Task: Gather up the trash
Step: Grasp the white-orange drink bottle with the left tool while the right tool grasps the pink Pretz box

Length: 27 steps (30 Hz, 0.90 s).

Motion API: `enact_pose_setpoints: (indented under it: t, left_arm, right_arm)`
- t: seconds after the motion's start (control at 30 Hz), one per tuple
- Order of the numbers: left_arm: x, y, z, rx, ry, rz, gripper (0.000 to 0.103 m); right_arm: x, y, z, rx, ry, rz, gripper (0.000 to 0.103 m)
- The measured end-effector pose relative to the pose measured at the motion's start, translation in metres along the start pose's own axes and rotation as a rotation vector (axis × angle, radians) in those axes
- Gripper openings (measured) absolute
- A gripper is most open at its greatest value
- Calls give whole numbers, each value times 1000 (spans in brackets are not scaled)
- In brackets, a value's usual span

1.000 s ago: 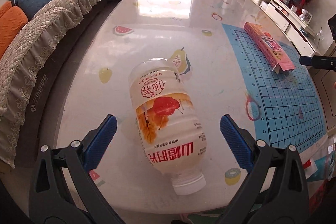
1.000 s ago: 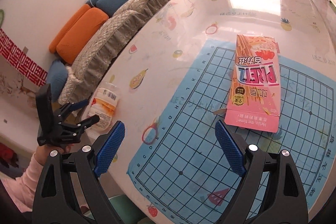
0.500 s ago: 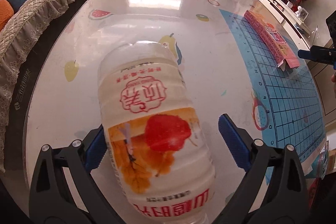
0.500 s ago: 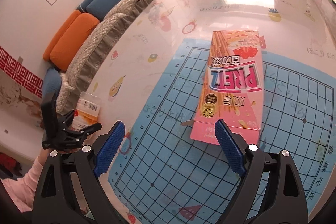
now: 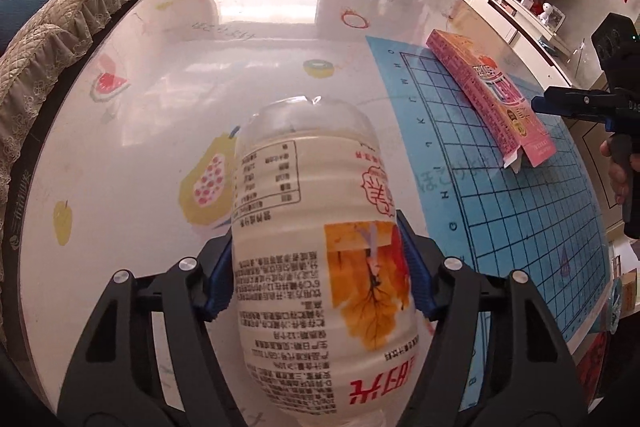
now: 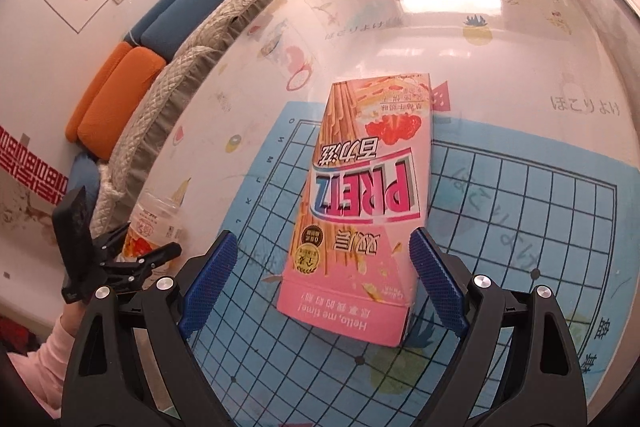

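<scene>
— Left gripper (image 5: 320, 267) first: what is it doing?
— Its jaws are closing on the bottle (image 5: 320, 247), blue pads pressed on both sides, low in the middle of the left view.
— And the right gripper (image 6: 324, 275)?
— Open wide. The pink snack box (image 6: 360, 203) lies flat on the blue grid mat (image 6: 520, 211), its near end between the pads (image 6: 210, 277), untouched.
— Anything around them?
— A glossy table (image 5: 200, 67) with fruit prints, a sofa (image 6: 120, 99) at the upper left.
</scene>
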<state>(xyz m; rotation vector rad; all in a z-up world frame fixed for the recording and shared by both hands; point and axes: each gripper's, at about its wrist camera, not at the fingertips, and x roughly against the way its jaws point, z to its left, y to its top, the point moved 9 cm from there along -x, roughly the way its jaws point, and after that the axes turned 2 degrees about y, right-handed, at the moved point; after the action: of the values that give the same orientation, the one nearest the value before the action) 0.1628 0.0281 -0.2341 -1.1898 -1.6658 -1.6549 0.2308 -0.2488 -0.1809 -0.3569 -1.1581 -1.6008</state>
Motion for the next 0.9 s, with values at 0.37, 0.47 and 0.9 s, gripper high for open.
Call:
enact_pose_setpoints:
  t: [0.37, 0.47, 0.9]
  left_arm:
    - [-24, 46, -48, -50, -84, -25, 65]
    - [-29, 51, -58, -56, -100, -22, 64]
    - [-21, 46, -56, -42, -96, -25, 63]
  right_arm:
    - [-6, 9, -17, 6, -82, -9, 87]
    - [-13, 5, -15, 31, -101, 23, 87]
    - [-60, 9, 20, 111, -199, 82, 90]
